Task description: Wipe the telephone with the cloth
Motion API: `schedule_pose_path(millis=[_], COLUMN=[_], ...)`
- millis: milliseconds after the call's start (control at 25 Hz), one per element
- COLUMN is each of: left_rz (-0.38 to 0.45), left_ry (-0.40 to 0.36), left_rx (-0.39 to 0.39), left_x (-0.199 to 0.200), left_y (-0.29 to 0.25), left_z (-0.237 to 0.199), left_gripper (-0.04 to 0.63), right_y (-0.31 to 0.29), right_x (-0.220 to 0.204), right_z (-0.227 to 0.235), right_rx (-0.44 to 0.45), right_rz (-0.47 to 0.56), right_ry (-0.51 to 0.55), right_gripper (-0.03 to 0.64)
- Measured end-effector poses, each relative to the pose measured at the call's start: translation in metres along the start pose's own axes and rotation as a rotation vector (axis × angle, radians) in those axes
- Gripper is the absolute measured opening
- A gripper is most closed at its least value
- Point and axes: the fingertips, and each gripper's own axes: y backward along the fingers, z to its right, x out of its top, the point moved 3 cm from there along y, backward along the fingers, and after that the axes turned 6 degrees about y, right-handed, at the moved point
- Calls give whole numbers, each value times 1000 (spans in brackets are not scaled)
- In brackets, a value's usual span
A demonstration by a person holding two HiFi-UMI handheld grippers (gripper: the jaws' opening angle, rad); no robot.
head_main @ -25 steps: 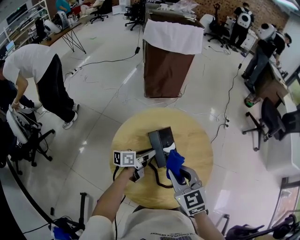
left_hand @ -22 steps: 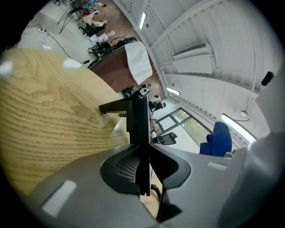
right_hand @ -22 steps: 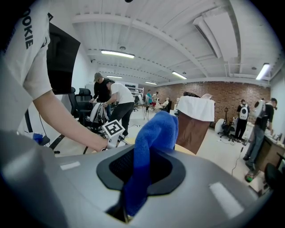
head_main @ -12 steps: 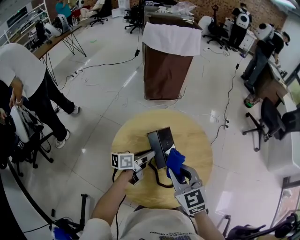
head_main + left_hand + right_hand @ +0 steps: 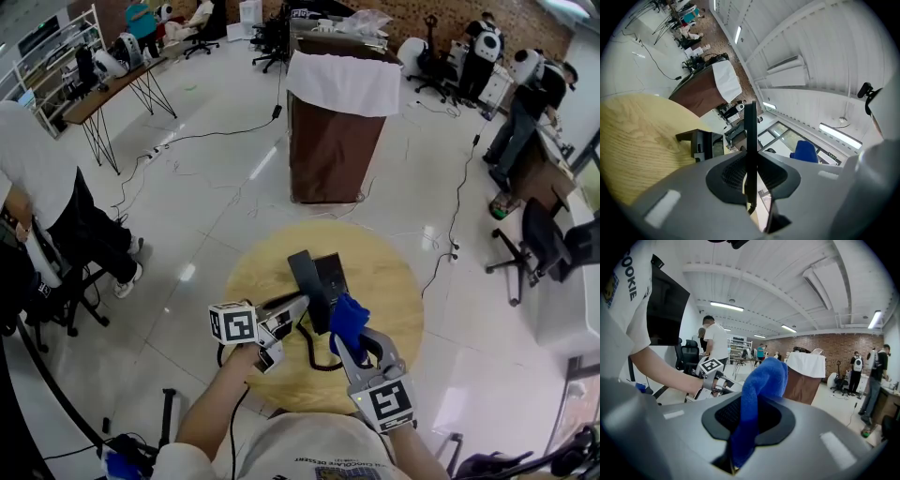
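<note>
Telephone: its black base sits near the middle of the round wooden tabletop; the handset is off it, held at a slant just left of the base; a dark cord loops across the wood toward the person
Left tool: closed on the handset; the left gripper view shows it clamped edge-on between the pads
Right tool: closed on the blue cloth, which bunches up above the jaws just beside the handset; whether it touches the handset I cannot tell
Handling: the handset looks like light, stiff, smooth plastic, likely to slip or twist in a narrow pinch; it is probably best held at mid-length, leaving both ends free for wiping; the cord may tug if the handset is lifted far; the cloth is soft and limp, so only the bunch close to the jaws can press
Change: a second ago the handset lay low along the base's left edge; now it is raised and tilted; both tools sit higher; the cloth has stayed in its grip; the bystander at left has shifted toward the frame edge
</note>
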Motion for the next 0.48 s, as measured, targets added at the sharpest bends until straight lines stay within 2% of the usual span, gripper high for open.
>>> schedule_pose_path(millis=[240, 480], left_rz=[-1, -17], left_ry=[-66, -97], left_rx=[-39, -37], left_x=[14, 12], left_y=[1, 0], left_z=[40, 61], left_gripper=[60, 59], right_y=[0, -2], right_x=[8, 26], right_z=[4, 1], right_rx=[-4, -1], right_rz=[37, 107], right_ry=[-13, 1], right_gripper=[61, 61])
